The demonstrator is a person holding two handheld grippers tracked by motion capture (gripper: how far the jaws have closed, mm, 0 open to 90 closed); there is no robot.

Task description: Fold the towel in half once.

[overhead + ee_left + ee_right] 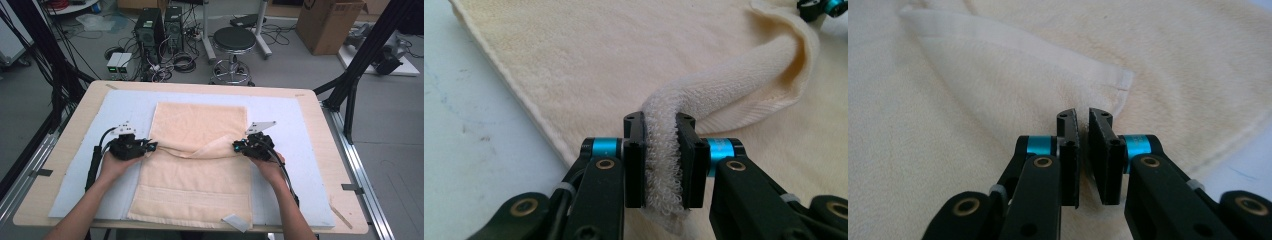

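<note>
- We see a cream towel (195, 150) at frame centre, spread on a pale mat (300, 150).
- Our left gripper (663, 165) has clamped a bunched fold of the towel.
- Our right gripper (1083, 150), jaws nearly together, pinches the towel's edge.

The towel (200, 150) is pale peach all over, with no pattern. It lies on a light blue mat (295, 130) over a tan wooden worktop (75, 125). Each tool (664, 165) is black with shiny blue rings.
</note>
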